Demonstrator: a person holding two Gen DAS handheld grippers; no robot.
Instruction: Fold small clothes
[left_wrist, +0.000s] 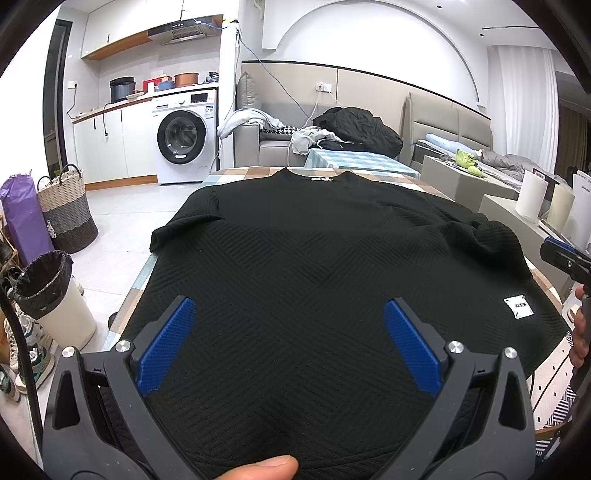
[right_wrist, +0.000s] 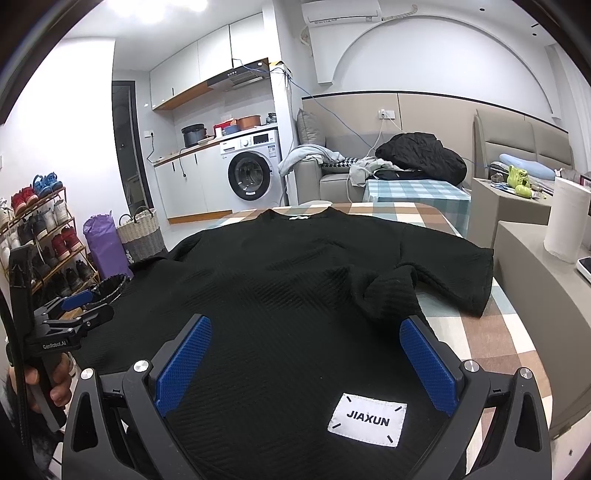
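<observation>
A black textured short-sleeved top (left_wrist: 314, 251) lies spread flat on the checked table (left_wrist: 236, 173), collar at the far end; it also shows in the right wrist view (right_wrist: 295, 280). Its right sleeve (right_wrist: 436, 273) is rumpled and folded over. A white "JIAXUN" label (right_wrist: 367, 424) sits near the hem on the right. My left gripper (left_wrist: 288, 332) is open, hovering over the hem's left part. My right gripper (right_wrist: 304, 354) is open over the hem's right part, above the label. Neither holds cloth.
The table's bare checked cloth (right_wrist: 491, 332) shows to the right. A lined waste bin (left_wrist: 51, 295), a woven basket (left_wrist: 66, 210) and a purple bag stand on the floor at left. A paper roll (right_wrist: 567, 218) stands on a grey unit at right. A sofa with clothes lies beyond.
</observation>
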